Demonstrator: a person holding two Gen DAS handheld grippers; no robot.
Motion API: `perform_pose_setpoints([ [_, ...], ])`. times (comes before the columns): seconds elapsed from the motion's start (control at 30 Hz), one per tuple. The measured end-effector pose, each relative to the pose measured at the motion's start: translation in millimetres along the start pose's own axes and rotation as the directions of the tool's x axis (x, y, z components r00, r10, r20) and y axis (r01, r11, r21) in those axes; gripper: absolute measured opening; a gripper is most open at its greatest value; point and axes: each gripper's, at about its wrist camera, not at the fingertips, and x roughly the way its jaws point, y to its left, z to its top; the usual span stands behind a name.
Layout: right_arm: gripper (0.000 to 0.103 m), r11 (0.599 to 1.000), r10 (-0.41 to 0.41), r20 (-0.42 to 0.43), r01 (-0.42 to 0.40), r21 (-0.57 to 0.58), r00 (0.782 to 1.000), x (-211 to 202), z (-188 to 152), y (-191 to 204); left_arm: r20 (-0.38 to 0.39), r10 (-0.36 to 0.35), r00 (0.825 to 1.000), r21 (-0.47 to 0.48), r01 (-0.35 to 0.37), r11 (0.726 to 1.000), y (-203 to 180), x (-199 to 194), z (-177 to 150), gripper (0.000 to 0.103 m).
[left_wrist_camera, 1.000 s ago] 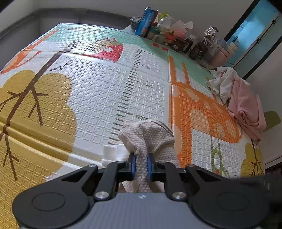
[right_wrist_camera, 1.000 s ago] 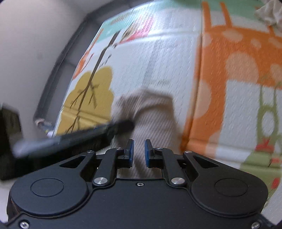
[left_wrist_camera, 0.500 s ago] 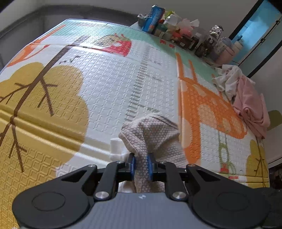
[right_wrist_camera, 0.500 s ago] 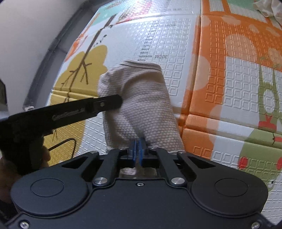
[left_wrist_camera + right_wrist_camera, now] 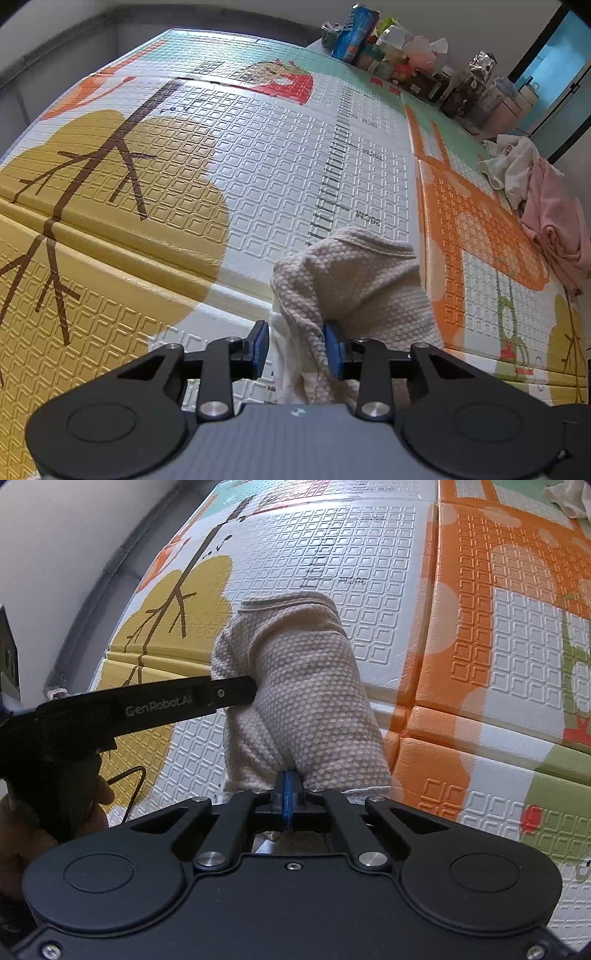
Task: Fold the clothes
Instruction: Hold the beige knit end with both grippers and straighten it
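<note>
1. The beige waffle-knit garment lies on the play mat, on the white part beside the orange giraffe print. Its long axis runs away from the two cameras, and its rounded far end points toward the printed measuring ruler.
2. The near end of the garment is bunched and lifted up to the grippers, while the far end rests on the mat.
3. The right gripper has its blue pads pressed together on the near edge of the garment.
4. The left gripper has just been opening. Its jaws stand apart with a fold of the garment between them; the cloth touches the right pad but the left pad is free.
5. In the right wrist view, a finger of the left gripper reaches in from the left and touches the side of the garment.
6. A pile of pink and white clothes lies well apart at the right edge of the mat.
7. Boxes, bottles and packets stand beyond the far edge of the mat.
</note>
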Motion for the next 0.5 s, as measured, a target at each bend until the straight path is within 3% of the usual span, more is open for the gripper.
perform_pose_setpoints([
  [0.33,0.0,1.0,-0.021,0.008,0.021,-0.013,1.0,8,-8,8,0.002,0.058,0.998,0.0,-0.058,0.998,1,0,-3,0.045],
  [0.4,0.0,0.999,-0.03,0.015,0.03,-0.023,0.999,8,-10,11,0.006,0.068,0.998,0.013,-0.068,0.998,-3,-1,-3,0.042],
  [0.5,0.0,0.999,-0.043,0.009,0.044,-0.027,0.999,6,-8,13,0.014,0.055,0.998,0.03,-0.055,0.998,-9,-8,-2,0.029],
])
